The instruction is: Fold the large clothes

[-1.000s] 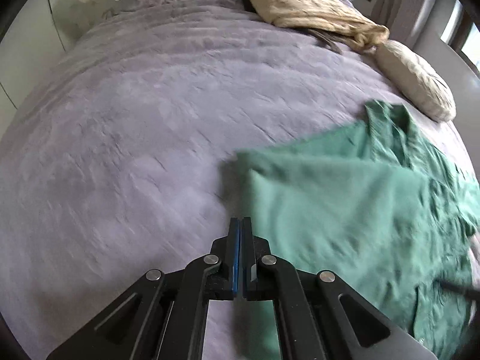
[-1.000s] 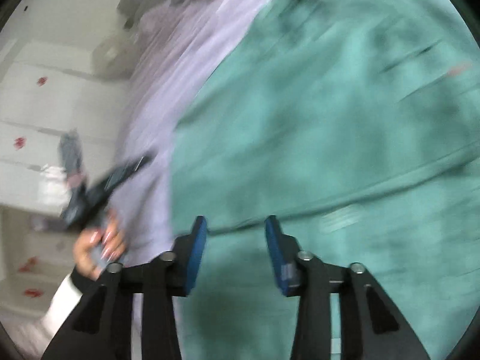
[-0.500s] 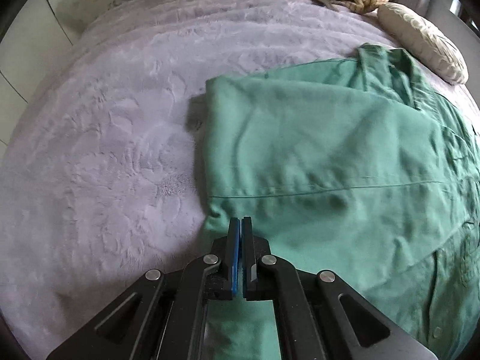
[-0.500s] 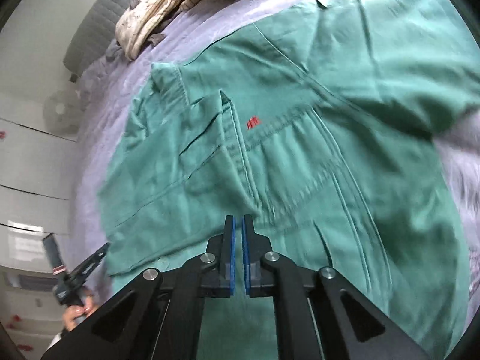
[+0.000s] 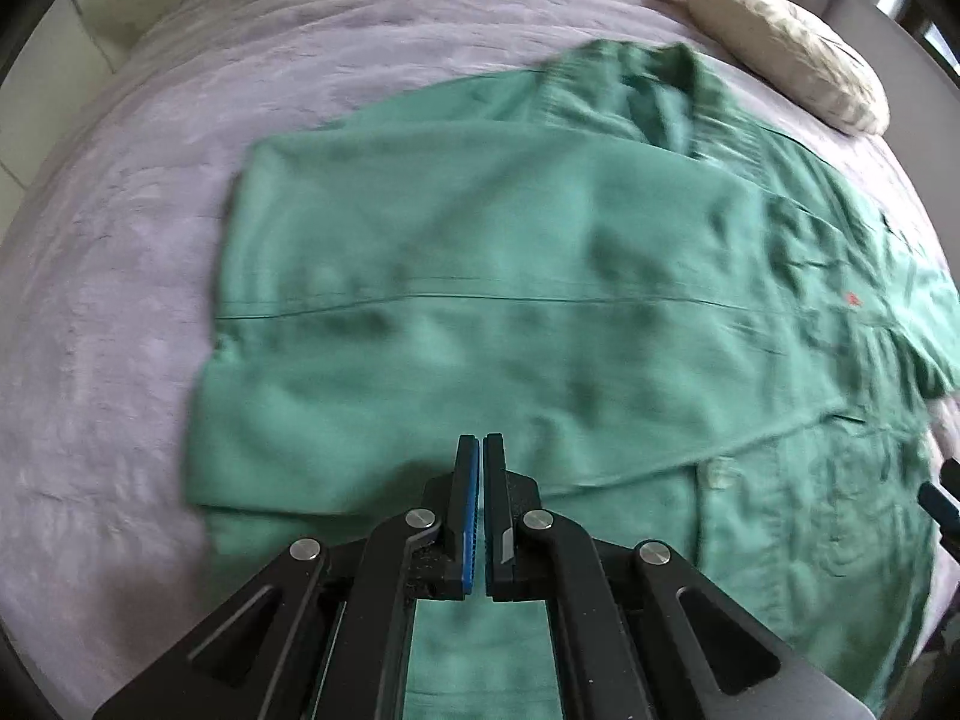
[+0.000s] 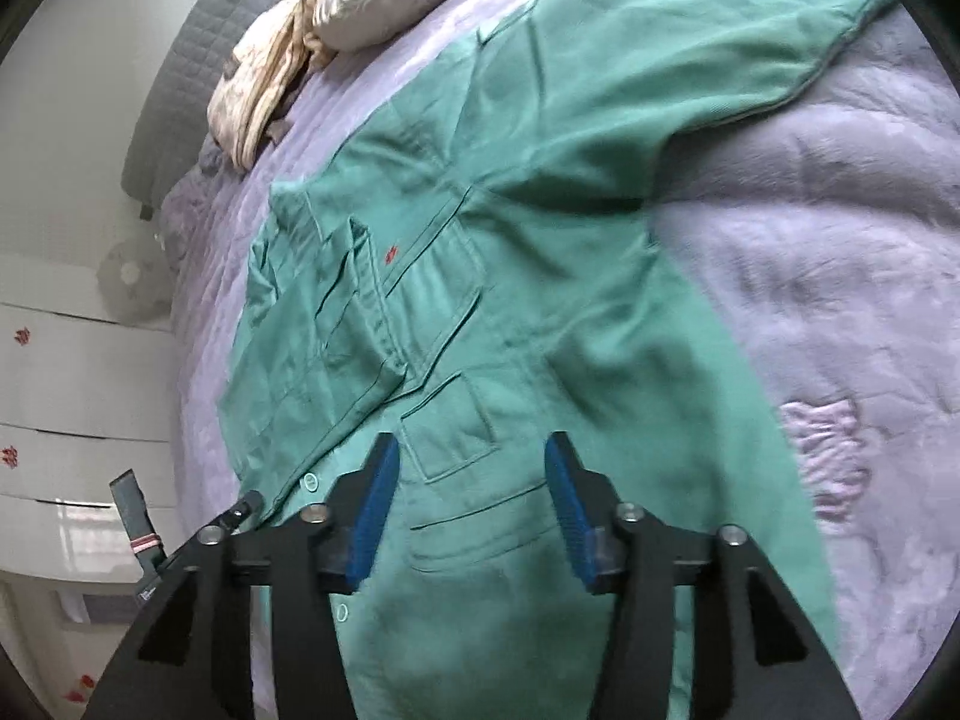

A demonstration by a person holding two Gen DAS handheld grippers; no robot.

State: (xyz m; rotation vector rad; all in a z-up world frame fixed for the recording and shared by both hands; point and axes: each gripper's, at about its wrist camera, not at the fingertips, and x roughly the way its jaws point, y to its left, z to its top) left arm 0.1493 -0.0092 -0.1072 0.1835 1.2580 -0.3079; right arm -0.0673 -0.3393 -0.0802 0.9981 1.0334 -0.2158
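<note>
1. While the green shirt (image 5: pixel 540 276) lies spread on the lilac bed cover (image 5: pixel 108 300), both pairs of tongs hang above it, touching no cloth.
2. In the left wrist view, the left tongs (image 5: pixel 482 516) have their jaws pressed together with nothing between them; they point down at the shirt's near hem, over the side panel that is folded across the body.
3. In the right wrist view, the right tongs (image 6: pixel 468 510) stand moderately wide, blue pads apart, above the lower front by the chest pocket (image 6: pixel 450 426); cloth shows through the gap but the pads do not press it.
4. The right jaws have just been opening, and nothing is gripped between them.
5. One sleeve (image 6: pixel 690 48) stretches away to the upper right, unfolded, on the cover.
6. A beige cushion (image 5: pixel 786 48) and a crumpled tan garment (image 6: pixel 264 84) lie beyond the collar, clear of the shirt.
7. Compared with a second ago, the left view now has the shirt filling its middle instead of sitting off to the right.
8. The right view has shifted from a blurred close patch of green to the pocket and button placket.
</note>
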